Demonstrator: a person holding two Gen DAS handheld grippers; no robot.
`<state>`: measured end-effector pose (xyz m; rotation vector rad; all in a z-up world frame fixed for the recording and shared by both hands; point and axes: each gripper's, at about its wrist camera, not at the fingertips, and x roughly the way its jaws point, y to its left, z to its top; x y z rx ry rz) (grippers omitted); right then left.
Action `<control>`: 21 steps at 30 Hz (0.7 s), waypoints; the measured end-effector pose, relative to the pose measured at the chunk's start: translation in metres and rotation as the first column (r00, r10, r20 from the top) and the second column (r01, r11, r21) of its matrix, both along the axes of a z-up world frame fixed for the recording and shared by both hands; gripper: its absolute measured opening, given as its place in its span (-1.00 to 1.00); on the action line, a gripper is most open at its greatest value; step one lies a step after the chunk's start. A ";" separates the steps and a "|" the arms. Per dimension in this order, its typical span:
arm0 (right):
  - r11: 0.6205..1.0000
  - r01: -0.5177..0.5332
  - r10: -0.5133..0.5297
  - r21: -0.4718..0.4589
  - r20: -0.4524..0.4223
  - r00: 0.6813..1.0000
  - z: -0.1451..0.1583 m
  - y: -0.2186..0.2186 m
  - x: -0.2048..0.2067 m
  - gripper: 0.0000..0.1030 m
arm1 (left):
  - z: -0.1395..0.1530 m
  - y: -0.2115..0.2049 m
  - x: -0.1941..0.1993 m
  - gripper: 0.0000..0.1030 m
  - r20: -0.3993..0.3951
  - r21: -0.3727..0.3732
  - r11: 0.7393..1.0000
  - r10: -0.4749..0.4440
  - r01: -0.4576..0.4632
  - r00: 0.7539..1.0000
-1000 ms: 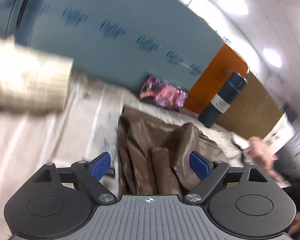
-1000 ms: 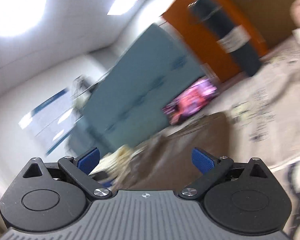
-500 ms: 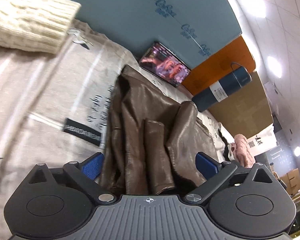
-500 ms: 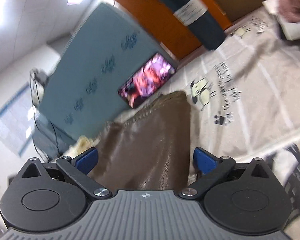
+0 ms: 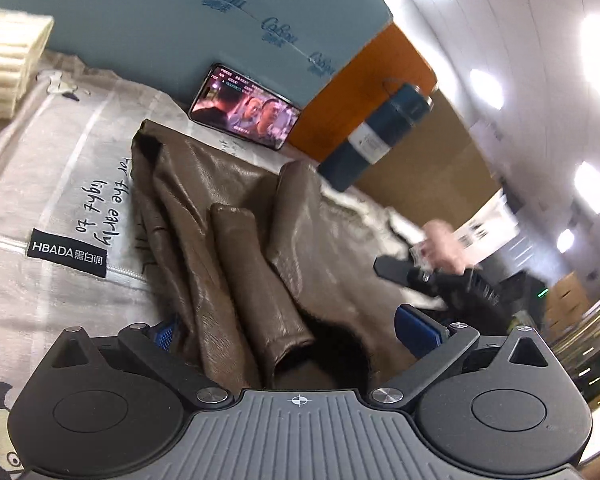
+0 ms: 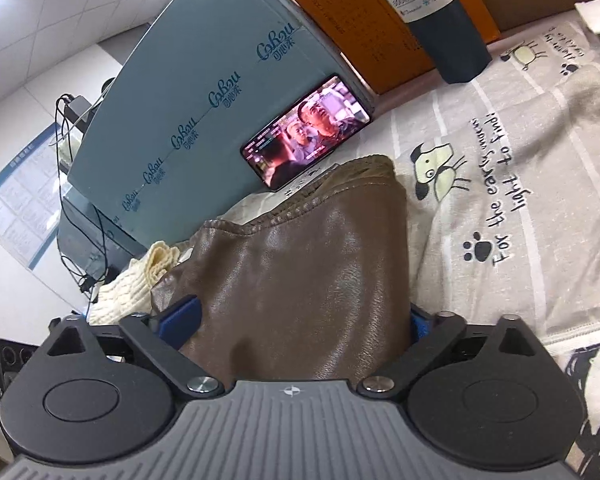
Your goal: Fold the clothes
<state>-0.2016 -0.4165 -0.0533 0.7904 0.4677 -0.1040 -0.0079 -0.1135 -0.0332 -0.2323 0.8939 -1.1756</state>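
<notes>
A brown leather jacket [image 5: 236, 240] lies on the printed grey cloth [image 5: 60, 184], with its two sleeves folded onto its front. My left gripper [image 5: 292, 330] stands open at the near hem, and the sleeve cuffs lie between its wide-set fingers. In the right wrist view the jacket [image 6: 300, 272] shows as a smooth folded slab. My right gripper [image 6: 300, 322] has this slab between its fingers and its jaws are closing. The blue pads sit at the slab's two edges, and the right pad is partly hidden behind the leather.
A phone [image 5: 246, 110] playing video leans on a blue box [image 5: 180, 20] behind the jacket. A dark bottle [image 5: 374, 136] stands to the right of it. A cream knitted garment [image 5: 4, 64] lies at the far left. At the right, a blurred hand [image 5: 440, 240] holds black hardware.
Both grippers tipped down and moved in to the jacket. The left one now straddles the sleeve cuffs. The right one's fingers have drawn closer together around the folded edge.
</notes>
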 end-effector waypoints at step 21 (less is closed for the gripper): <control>0.998 0.031 -0.042 0.063 0.179 0.983 0.028 0.040 -0.023 -0.72 | 0.028 0.038 -0.052 -0.54 0.407 0.005 0.991 0.123 -0.137 0.905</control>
